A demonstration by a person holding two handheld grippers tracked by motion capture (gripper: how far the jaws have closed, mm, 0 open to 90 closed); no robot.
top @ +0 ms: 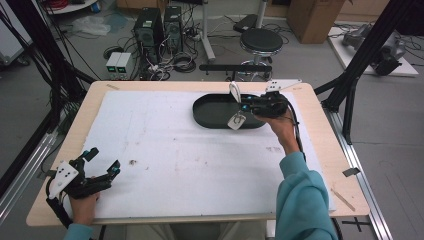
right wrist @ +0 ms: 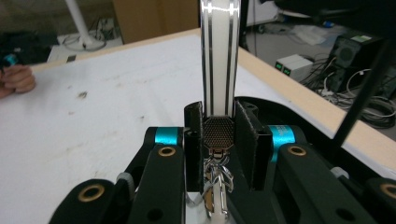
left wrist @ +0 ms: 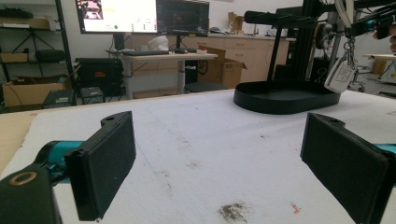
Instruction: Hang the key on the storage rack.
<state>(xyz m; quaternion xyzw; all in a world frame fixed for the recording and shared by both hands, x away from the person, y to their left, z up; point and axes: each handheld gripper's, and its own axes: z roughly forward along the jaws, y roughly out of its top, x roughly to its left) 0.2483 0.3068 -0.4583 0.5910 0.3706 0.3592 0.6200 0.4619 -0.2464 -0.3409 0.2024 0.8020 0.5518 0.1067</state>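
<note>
My right gripper (top: 246, 104) hangs above a black oval tray (top: 210, 114) at the far right of the table. It is shut on a keychain: its pads clamp the metal clasp (right wrist: 218, 133) at the base of a white strap (right wrist: 219, 56) with dark stripes. The strap (top: 234, 90) sticks up from the jaws, and a white key fob (top: 236, 121) dangles below them over the tray. From the left gripper view the fob (left wrist: 340, 74) hangs clear above the tray (left wrist: 280, 95). My left gripper (top: 104, 159) rests open near the front left corner with nothing between its pads (left wrist: 105, 163).
A white mat (top: 175, 160) with a few dark stains covers the wooden table (top: 320, 130). Behind the table stand a black stool (top: 261, 41), computer towers (top: 157, 27) and loose cables. Black frame posts (top: 360, 55) rise at the right.
</note>
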